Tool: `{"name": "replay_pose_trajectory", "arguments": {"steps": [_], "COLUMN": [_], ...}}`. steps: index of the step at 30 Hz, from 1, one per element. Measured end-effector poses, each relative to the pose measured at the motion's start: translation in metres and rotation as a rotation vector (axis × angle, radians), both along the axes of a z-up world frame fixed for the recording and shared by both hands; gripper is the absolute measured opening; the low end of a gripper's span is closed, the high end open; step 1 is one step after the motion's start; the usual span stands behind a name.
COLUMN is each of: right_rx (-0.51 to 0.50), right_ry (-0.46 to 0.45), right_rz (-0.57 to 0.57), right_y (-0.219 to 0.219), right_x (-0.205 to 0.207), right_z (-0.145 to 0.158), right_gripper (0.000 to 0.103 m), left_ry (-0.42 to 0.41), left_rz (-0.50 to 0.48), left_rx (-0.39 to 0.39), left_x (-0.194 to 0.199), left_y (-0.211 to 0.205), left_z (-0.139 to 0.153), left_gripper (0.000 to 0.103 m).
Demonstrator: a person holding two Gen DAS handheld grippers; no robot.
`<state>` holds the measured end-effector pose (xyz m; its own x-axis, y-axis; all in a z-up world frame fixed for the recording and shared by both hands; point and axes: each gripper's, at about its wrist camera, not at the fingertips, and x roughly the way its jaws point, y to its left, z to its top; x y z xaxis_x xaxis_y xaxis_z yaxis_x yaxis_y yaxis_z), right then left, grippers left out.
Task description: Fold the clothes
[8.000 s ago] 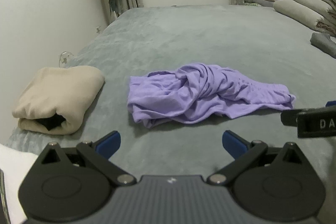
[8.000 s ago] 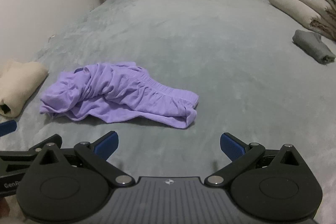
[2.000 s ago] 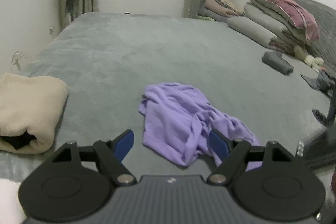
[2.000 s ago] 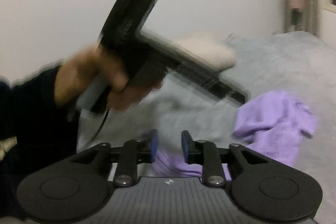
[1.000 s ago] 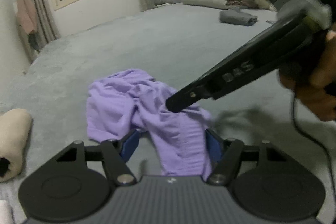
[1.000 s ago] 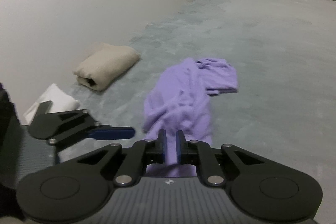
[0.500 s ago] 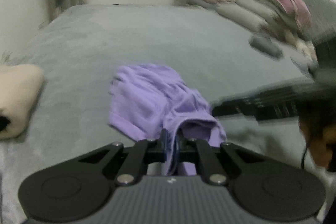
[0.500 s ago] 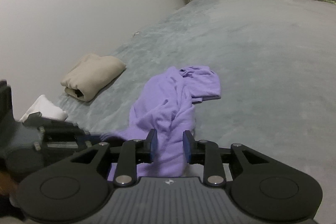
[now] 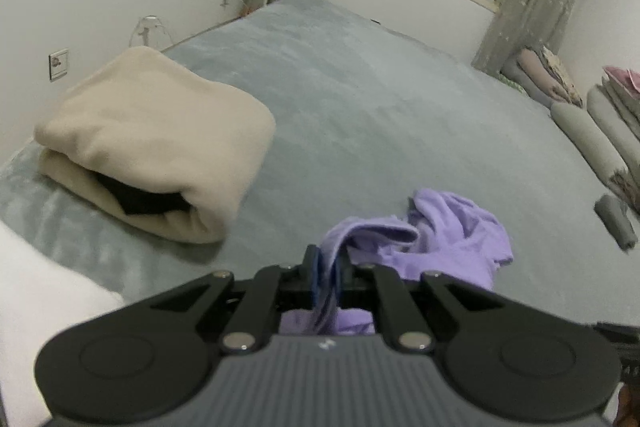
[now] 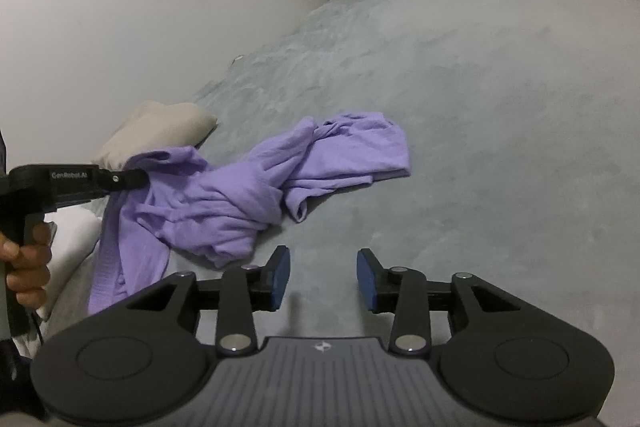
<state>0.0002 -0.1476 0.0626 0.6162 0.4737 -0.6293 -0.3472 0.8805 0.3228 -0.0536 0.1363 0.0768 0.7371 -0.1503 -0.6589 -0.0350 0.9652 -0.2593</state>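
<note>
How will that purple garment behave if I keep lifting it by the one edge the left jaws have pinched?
Probably very floppy: the purple garment drapes limp from the left gripper and bunches in soft wrinkles on the bed. It looks thin and light, so it should lift easily but hang twisted rather than flat. The open right gripper likely needs a second edge to spread it.

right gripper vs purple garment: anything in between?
Nothing. Right wrist view shows only bare grey bed cover between the open right gripper and the purple garment.
</note>
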Motion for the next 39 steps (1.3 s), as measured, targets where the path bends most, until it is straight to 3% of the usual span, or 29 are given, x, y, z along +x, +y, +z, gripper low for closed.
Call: {"name": "replay_pose_trajectory", "arguments": {"steps": [3, 8, 12, 13, 15, 16, 19, 20, 21, 25, 32, 39], "right_rx": [0.040, 0.103, 0.116, 0.126, 0.149, 0.169, 0.195, 0.181, 0.163, 0.114, 0.092, 0.050], "right_ry": [0.017, 0.056, 0.070, 0.075, 0.086, 0.090, 0.085, 0.073, 0.066, -0.048, -0.282, -0.330], "right_rz": [-0.022, -0.087, -0.104, -0.111, -0.123, -0.130, -0.116, -0.097, -0.087, -0.116, -0.270, -0.423], "right_y": [0.001, 0.001, 0.010, 0.012, 0.014, 0.015, 0.023, 0.029, 0.032, 0.025, -0.058, -0.120], "right_x": [0.006, 0.028, 0.046, 0.050, 0.059, 0.064, 0.078, 0.081, 0.083, 0.080, 0.038, 0.009], "right_z": [-0.003, -0.010, -0.018, -0.020, -0.024, -0.026, -0.031, -0.031, -0.032, -0.015, 0.072, 0.108], "right_gripper": [0.049, 0.050, 0.050, 0.050, 0.050, 0.050, 0.041, 0.014, 0.005, 0.004, 0.004, 0.004], "left_ry": [0.013, 0.016, 0.015, 0.015, 0.014, 0.014, 0.013, 0.013, 0.013, -0.070, -0.138, -0.182], "left_rz": [0.000, -0.012, -0.026, -0.029, -0.036, -0.040, -0.050, -0.053, -0.057, -0.022, 0.007, -0.028], "left_rx": [-0.021, -0.017, -0.002, 0.002, 0.010, 0.014, 0.026, 0.030, 0.034, -0.079, -0.287, -0.363], "left_x": [0.004, 0.011, 0.017, 0.019, 0.022, 0.023, 0.028, 0.029, 0.031, 0.028, 0.031, 0.037], "left_y": [0.004, 0.006, 0.006, 0.006, 0.006, 0.006, 0.006, 0.006, 0.006, 0.027, 0.050, 0.035], "left_z": [-0.006, -0.011, -0.013, -0.014, -0.015, -0.016, -0.018, -0.018, -0.019, -0.006, 0.005, 0.018], "left_gripper": [0.012, 0.049, 0.051, 0.049, 0.032, 0.008, 0.007, 0.007, 0.006, 0.006, 0.006, 0.006]}}
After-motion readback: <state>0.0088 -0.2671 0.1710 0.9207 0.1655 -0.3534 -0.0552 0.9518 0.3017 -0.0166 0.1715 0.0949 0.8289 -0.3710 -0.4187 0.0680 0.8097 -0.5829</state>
